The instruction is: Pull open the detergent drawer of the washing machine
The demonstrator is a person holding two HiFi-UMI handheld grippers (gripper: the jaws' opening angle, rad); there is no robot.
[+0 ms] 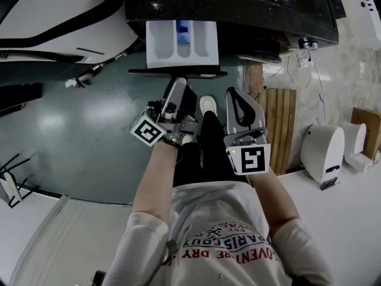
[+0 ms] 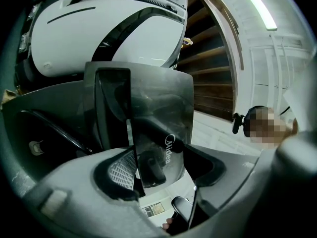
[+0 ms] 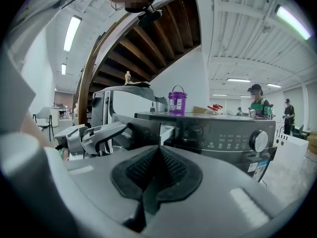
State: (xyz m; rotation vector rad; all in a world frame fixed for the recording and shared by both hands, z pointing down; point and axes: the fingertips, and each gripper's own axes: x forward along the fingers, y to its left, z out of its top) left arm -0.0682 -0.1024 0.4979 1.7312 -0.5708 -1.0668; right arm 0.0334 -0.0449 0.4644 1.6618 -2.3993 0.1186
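Observation:
The washing machine [image 1: 256, 11] stands ahead with its white detergent drawer [image 1: 181, 43] pulled well out, a blue compartment in its middle. My left gripper [image 1: 178, 81] reaches up to the drawer's dark front panel [image 1: 149, 72]. In the left gripper view the glossy panel [image 2: 158, 113] fills the gap between the jaws of the left gripper [image 2: 161, 168], which are closed wide on it. The right gripper view shows the left gripper [image 3: 111, 129] at the drawer [image 3: 166, 128]. My right gripper [image 1: 238, 94] hangs beside it, shut and empty, pads together [image 3: 158, 150].
A large white appliance [image 1: 53, 22] stands left of the machine. Wooden slats [image 1: 280, 124] and white devices [image 1: 324, 151] are at the right, above a white tabletop [image 1: 345, 219]. A purple bucket [image 3: 177, 102] sits on the machine. People [image 3: 258, 103] stand far behind.

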